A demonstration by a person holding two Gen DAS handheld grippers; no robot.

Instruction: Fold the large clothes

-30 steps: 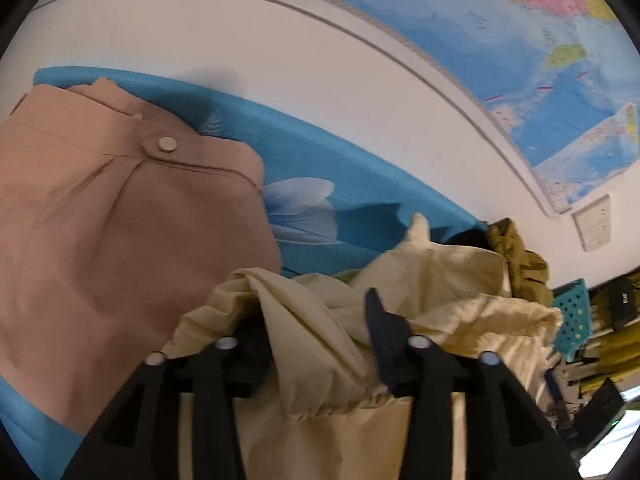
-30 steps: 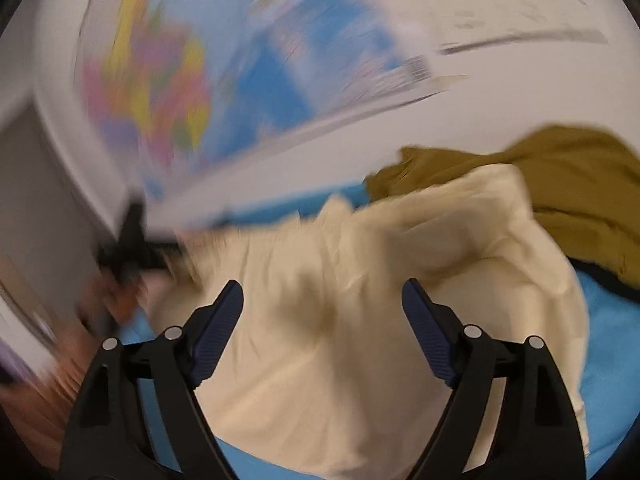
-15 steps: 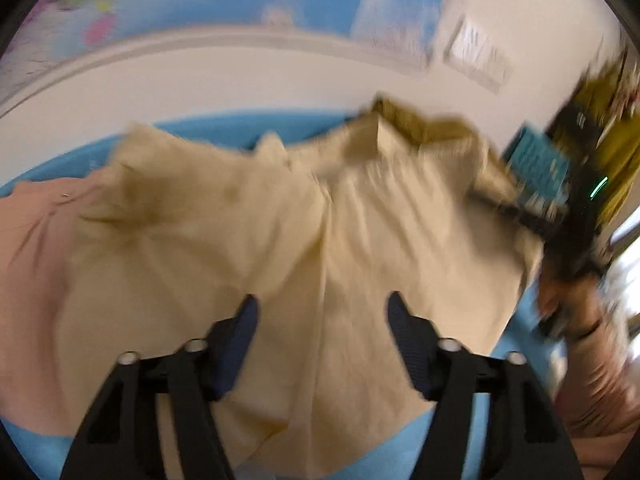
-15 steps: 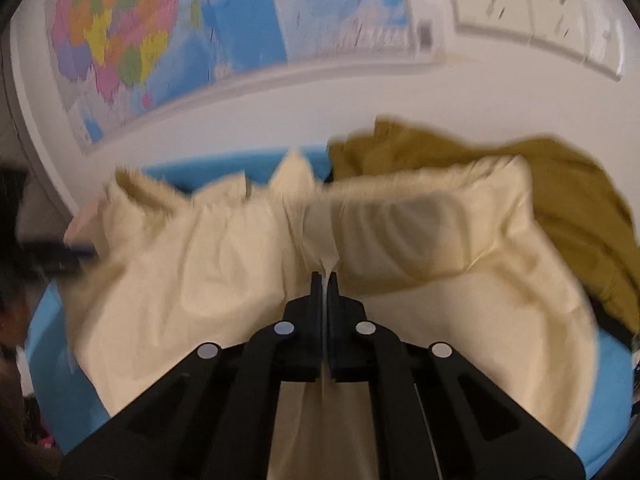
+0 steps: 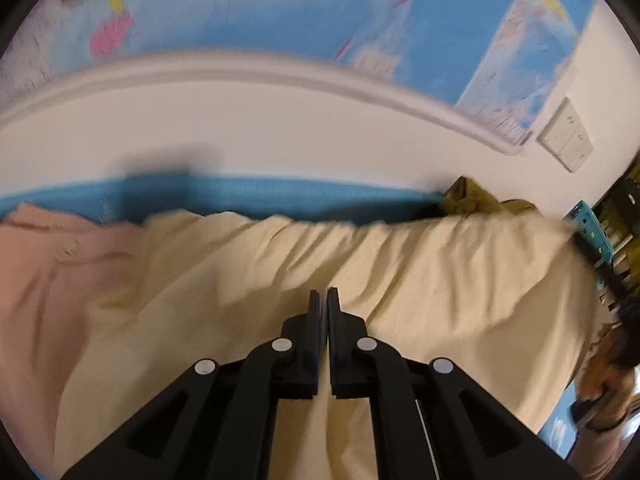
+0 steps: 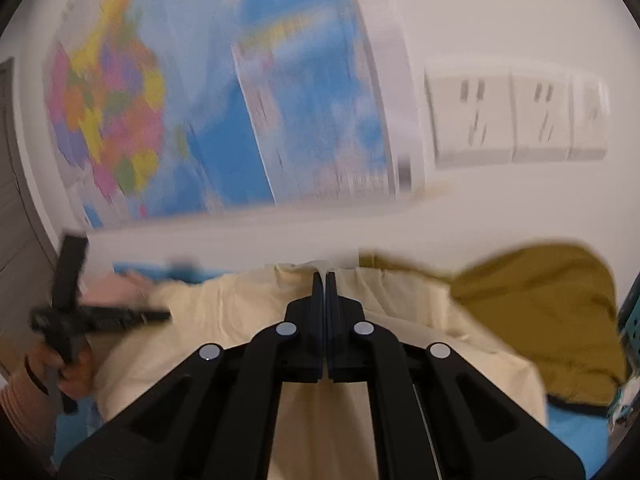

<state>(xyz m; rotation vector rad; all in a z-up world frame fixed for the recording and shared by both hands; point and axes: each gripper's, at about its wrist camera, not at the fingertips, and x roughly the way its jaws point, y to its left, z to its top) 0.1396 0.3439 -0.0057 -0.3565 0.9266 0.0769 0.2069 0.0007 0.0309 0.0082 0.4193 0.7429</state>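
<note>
A large cream garment point(image 5: 440, 280) is spread and stretched over a blue sheet point(image 5: 280, 196). My left gripper point(image 5: 324, 294) points down at it, its jaws closing together on a ridge of the cream cloth. In the right wrist view the cream garment point(image 6: 224, 320) reaches up to my right gripper point(image 6: 325, 276), which is shut on its upper edge. The cloth runs taut between the two grips. A person's hand point(image 6: 76, 364) with black hardware shows at the left edge, blurred.
A pink garment point(image 5: 48, 280) lies to the left, partly under the cream one. An olive garment point(image 6: 540, 320) is heaped at the right by the wall. A wall map point(image 5: 280, 20) and sockets point(image 6: 512, 120) are behind. A teal basket point(image 5: 588, 228) stands at the far right.
Both grippers went from open to shut on the cream garment, the right first. The bunched cloth is now pulled out wide and lifted. Both views have swung.
</note>
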